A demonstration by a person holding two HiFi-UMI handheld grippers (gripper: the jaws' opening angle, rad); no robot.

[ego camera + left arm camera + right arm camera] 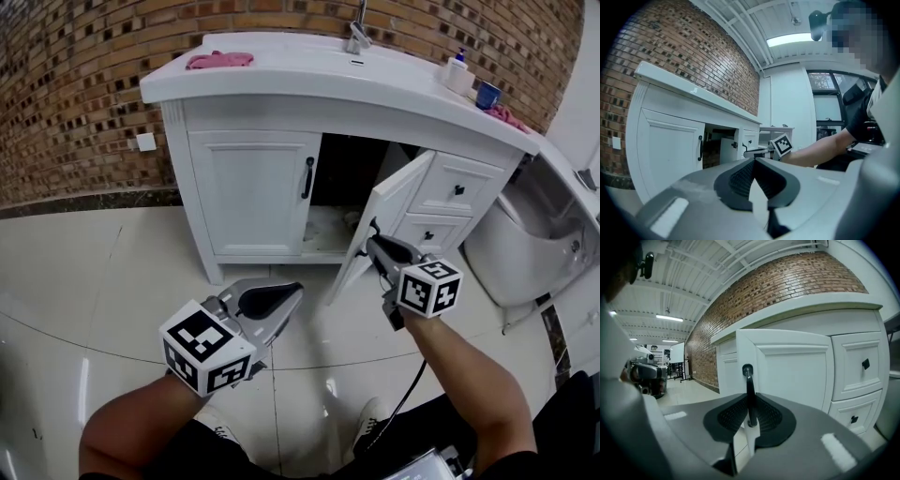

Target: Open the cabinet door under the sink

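A white vanity cabinet (253,112) stands under the sink. Its left door (253,192) is closed, with a black handle (307,177). The right door (389,211) is swung out towards me, and the dark cabinet inside shows behind it. My right gripper (375,246) is shut on that door's black bar handle (749,394), which runs upright between the pads (771,418). My left gripper (281,298) hovers low over the floor in front of the closed door, shut with nothing in it. In the left gripper view its jaws (753,164) meet at the tips.
Two drawers (457,187) sit to the right of the open door, and a white toilet (525,248) stands further right. On the countertop are a pink cloth (220,60), a faucet (358,36), a bottle (457,70) and a blue cup (487,95). A brick wall is behind.
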